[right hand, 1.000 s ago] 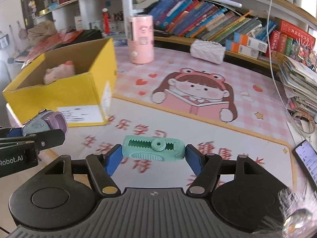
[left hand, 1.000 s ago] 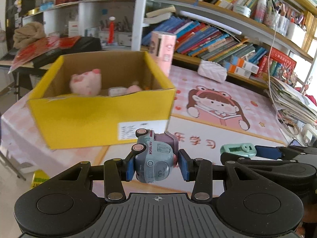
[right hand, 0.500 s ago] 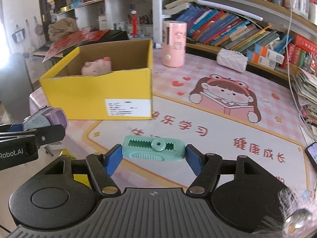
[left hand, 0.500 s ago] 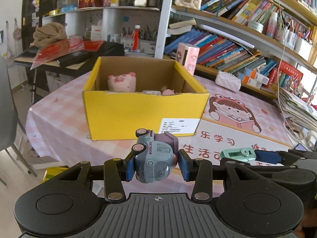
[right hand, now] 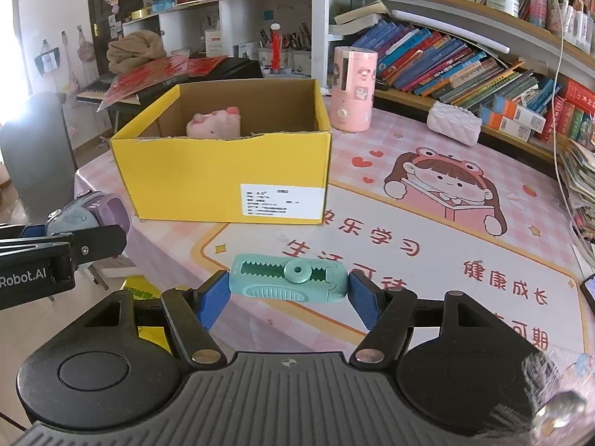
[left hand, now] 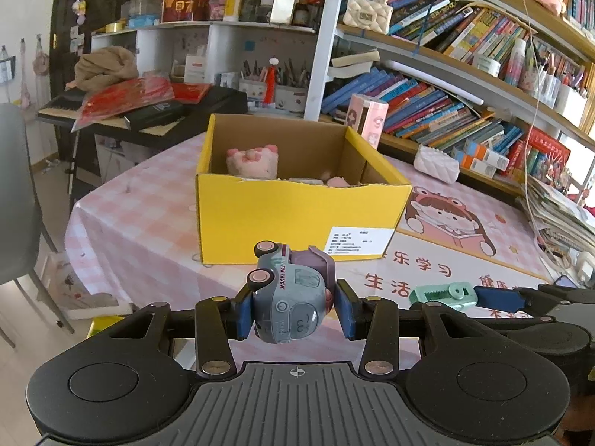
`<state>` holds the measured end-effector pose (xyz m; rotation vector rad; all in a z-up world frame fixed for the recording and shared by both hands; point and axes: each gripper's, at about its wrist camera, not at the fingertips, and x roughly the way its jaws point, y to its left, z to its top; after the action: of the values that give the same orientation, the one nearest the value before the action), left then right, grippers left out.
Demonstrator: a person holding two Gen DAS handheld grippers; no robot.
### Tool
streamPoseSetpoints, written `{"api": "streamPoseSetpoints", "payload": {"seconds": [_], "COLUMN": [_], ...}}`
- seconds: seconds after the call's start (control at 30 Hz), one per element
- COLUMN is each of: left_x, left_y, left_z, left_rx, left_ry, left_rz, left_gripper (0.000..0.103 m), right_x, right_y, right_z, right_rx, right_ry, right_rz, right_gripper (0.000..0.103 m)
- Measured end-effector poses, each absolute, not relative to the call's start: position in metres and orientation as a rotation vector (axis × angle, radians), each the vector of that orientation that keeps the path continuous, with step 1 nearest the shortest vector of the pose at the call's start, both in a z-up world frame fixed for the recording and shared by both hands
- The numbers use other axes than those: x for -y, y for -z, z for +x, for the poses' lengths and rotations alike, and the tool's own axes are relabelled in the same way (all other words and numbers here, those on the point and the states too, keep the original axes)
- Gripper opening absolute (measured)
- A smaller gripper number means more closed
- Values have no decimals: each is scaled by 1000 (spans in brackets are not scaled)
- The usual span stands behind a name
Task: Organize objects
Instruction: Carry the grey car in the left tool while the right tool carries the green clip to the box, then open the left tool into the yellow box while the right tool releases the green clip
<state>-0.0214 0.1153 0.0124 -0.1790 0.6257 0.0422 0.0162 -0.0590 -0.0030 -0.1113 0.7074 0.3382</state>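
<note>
left claw (left hand: 293,314): pinching the toy truck (left hand: 292,297), lower centre of the left wrist view; truck tilted, wheels toward frame left (side reads "FUN TRUCK"), held above the bench (left hand: 141,223)

yellow box (left hand: 297,219): open top, mid-frame in both views, standing on the pink checked bench cover; white label on the near wall, lower right

pink plush (left hand: 253,161): inside the box, toward its back left; more small items beside it, too hidden to tell

right claw (right hand: 288,293): pinching the green cutter (right hand: 288,284) end to end, lower centre of the right wrist view, cutter lying crosswise, above the printed mat

pink canister (right hand: 353,89): upright on the bench, just behind the box's right corner

white pouch (right hand: 453,122): on the bench at right, in front of the bookshelf
</note>
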Motion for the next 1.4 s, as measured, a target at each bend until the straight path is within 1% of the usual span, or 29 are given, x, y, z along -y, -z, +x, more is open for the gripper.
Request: {"api": "streamPoseSetpoints", "payload": {"seconds": [0.23,0.43,0.87,1.1,1.33,1.4], "left_x": [-125,-126,-124,-120,-118,-120], "left_y": [-18,-28,-40,-31,-15,-10], "left_z": [-21,-2,69,111,140,146], "left_rx": [-601,-556,-503,-536,-605,-626], "left_ry": [-65,-85,-160,-195,-234,-245], "left_rz": [-185,-186,-167,-146,-114,-110], "left_gripper": [42,42,42,42,42,42], "right_x": [46,43,37,30,22,17], "right_y": [1,-13,-39,-33,-15,-12], "right_z": [18,32,113,159,194,200], "right_rx": [-704,-655,-541,-525,-557,-539], "right_ry": [-364,-382,-458,-501,-545,-564], "right_rz": [-128,-150,-182,-228,-286,-329], "right_gripper": [67,67,67,67,67,67]}}
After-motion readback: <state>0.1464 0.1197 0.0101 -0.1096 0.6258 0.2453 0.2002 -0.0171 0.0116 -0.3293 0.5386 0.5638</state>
